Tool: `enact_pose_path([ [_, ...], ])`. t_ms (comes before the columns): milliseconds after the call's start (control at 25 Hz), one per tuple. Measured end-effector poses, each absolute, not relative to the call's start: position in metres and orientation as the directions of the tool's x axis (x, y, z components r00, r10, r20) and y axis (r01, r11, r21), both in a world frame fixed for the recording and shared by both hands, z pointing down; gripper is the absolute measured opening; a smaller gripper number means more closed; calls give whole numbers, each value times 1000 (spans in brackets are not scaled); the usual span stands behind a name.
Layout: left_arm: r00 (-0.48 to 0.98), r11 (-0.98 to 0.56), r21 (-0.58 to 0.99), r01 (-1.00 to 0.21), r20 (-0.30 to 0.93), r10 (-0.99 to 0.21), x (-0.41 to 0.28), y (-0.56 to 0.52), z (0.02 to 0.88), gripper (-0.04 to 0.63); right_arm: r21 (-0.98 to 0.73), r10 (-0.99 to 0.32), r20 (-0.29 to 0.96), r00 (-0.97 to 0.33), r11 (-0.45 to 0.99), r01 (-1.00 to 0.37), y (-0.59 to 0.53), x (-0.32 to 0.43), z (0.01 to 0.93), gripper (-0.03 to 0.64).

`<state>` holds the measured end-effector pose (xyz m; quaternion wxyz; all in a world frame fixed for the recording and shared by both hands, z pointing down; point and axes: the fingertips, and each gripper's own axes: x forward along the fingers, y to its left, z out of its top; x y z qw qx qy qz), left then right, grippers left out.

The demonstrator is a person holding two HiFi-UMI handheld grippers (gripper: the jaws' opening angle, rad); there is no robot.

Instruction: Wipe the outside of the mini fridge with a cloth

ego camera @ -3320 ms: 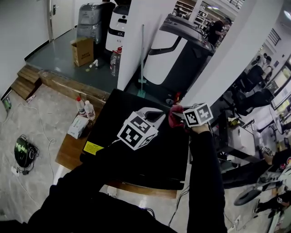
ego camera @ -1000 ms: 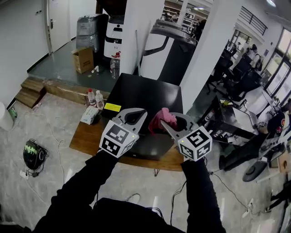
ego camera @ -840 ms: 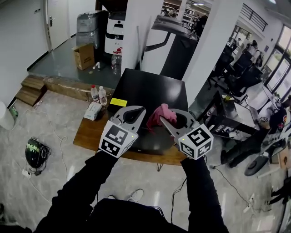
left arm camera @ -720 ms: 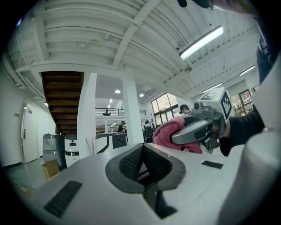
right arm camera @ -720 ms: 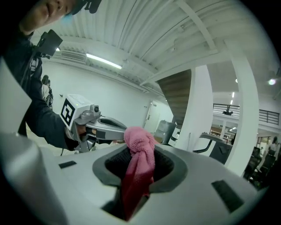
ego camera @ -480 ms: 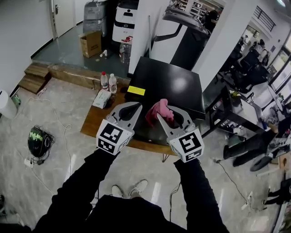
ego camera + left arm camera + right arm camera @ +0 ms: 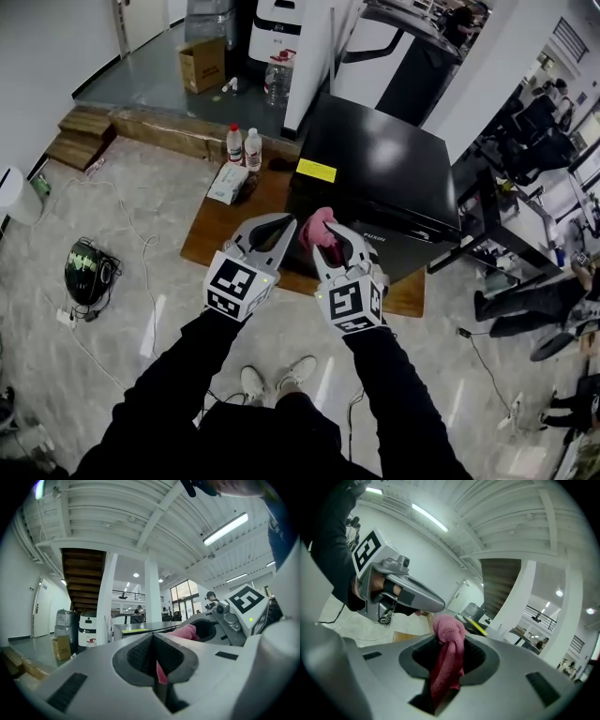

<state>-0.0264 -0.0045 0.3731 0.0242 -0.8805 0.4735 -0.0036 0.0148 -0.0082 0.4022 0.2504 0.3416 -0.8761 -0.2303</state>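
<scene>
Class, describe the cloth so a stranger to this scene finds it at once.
Find the black mini fridge on the low wooden platform. Before it, two grey grippers are held side by side. The cloth is the bunched pink wad in the right gripper's jaws; the left gripper holds nothing.

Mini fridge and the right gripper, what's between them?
Only the pink cloth, clamped in the right gripper's jaws and bunched out toward the mini fridge. The head view shows this.
</scene>
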Motion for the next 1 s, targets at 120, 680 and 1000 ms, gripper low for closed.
enact_pose_path([
  [120,554,-554,-32,-832,1,-832,-27,-10,391,6,554,-728,304,-615,660,-508,-22,13,427,117],
  [680,549,-550,3,-835,51,-834,-22,-46,473,6,556,-775,288,-563,614,-561,-53,10,493,107],
  [1000,554,-556,23,-831,122,-823,-10,-54,553,6,465,-730,360,-581,680,-567,-56,17,568,106],
])
